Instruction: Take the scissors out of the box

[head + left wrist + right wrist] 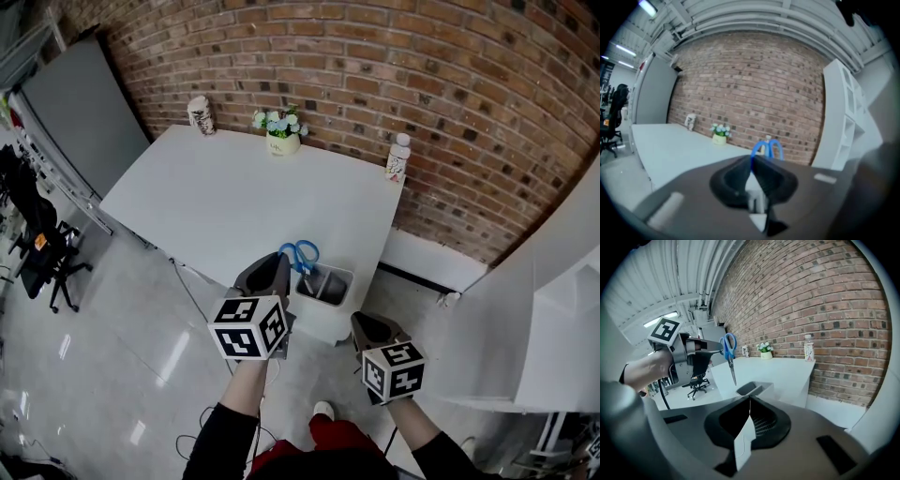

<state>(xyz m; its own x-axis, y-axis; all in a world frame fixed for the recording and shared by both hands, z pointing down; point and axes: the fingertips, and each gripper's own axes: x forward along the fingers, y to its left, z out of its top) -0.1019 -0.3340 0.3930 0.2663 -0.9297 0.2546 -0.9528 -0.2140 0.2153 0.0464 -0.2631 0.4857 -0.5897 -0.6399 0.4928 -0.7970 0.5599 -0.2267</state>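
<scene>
Scissors (301,255) with blue handles hang blades-down just above a small white box (324,317) that stands at the table's near edge. My left gripper (282,259) is shut on the blue handles (768,147), which stick out past its closed tips (751,161). In the right gripper view the left gripper (720,347) holds the scissors (731,359) over the open box (753,389), with the blade tip clear of the rim. My right gripper (362,321) hovers to the right of the box, jaws closed together (750,398) with nothing between them.
On the white table (234,202), along the brick wall, stand a flower pot (281,132), a bottle (398,157) and a patterned cup (201,115). A black office chair (47,248) is at the left and white shelving (562,319) at the right.
</scene>
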